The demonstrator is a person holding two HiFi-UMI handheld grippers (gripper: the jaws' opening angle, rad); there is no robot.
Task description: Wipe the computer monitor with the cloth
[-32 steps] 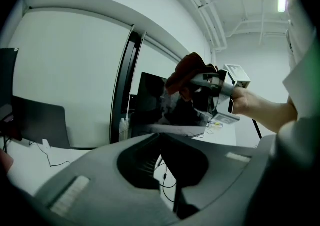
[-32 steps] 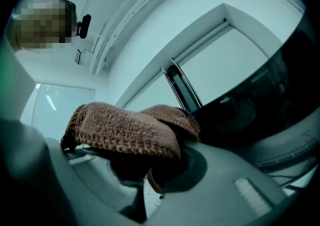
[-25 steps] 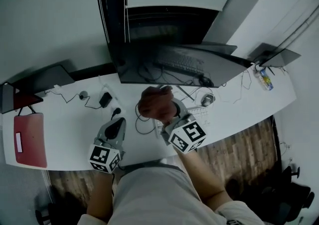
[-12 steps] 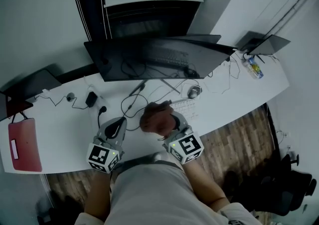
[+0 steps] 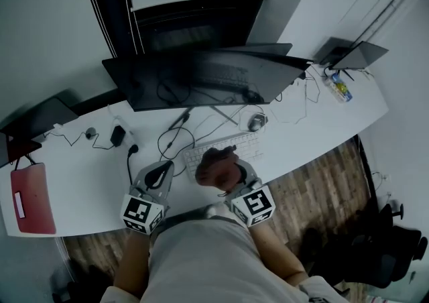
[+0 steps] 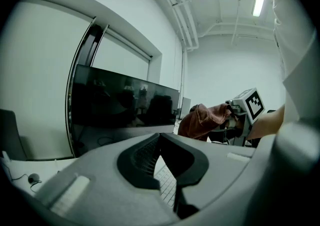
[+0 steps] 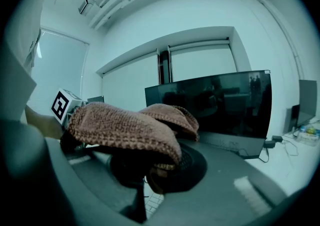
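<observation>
item 1, left tongs (image 5: 162, 170): held low over the near edge of the table (image 5: 80, 161), left of the keyboard. jaws pressed together at the tips, nothing between them; only keys show through the gap behind the tips. idle, carrying no cloth.

item 2, monitor (image 5: 201, 79): wide dark screen standing at the back of the table. long axis runs left to right across the table. screen faces the person.

item 3, keyboard (image 5: 198, 155): white, lying on the table between the monitor and the person, partly covered from above by the cloth.

item 4, cloth (image 5: 216, 165): reddish-brown, bunched, draped over the tips of the right tongs. hangs above the keyboard, well apart from the screen, not touching it.

item 5, right tongs (image 7: 156, 166): jaws closed on a fold of the cloth, the rest heaped on top of them. pointed toward the monitor.

relation of note: the screen lies straight ahead of and above the right tongs, which face roughly its middle. the right hand is the one equipped for the wipe; the left is beside it, no nearer. judged next need: carry the cloth forward and up to the glass, then sweep along the screen's left-right length.
</observation>
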